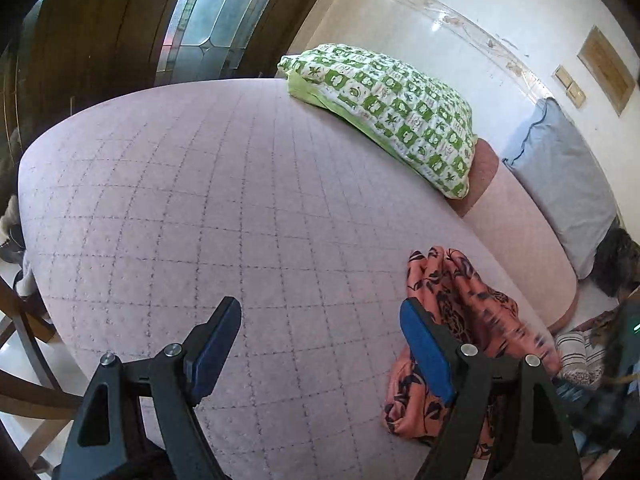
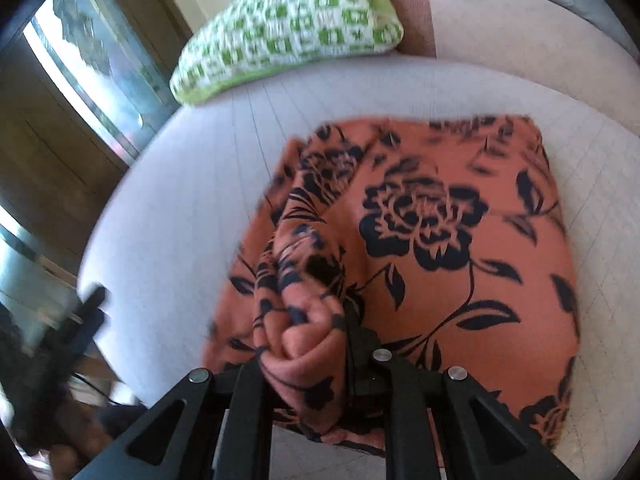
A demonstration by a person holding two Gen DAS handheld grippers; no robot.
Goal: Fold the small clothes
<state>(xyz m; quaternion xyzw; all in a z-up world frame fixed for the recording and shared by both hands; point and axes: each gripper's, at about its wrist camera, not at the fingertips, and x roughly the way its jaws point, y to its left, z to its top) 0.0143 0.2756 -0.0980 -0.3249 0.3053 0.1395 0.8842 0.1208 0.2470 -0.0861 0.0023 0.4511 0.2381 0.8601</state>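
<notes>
An orange cloth with a dark flower print (image 2: 440,220) lies spread on the pale pink checked bed (image 2: 168,200). My right gripper (image 2: 308,344) is shut on a bunched fold of it, which lifts that edge off the bed. In the left wrist view the same cloth (image 1: 452,288) hangs crumpled just behind the right finger (image 1: 424,344) of my left gripper. My left gripper (image 1: 320,306) hovers open over the bare bed (image 1: 200,200), with nothing between its blue pads. It also shows, blurred, at the left edge of the right wrist view as the left gripper (image 2: 86,308).
A green-and-white checked pillow (image 1: 392,112) lies at the far side of the bed, with a blue-grey pillow (image 1: 560,176) against the white wall. Something dark and furry (image 1: 616,264) sits at the right. Wooden furniture (image 1: 24,340) and a glazed door (image 1: 216,16) stand at the left.
</notes>
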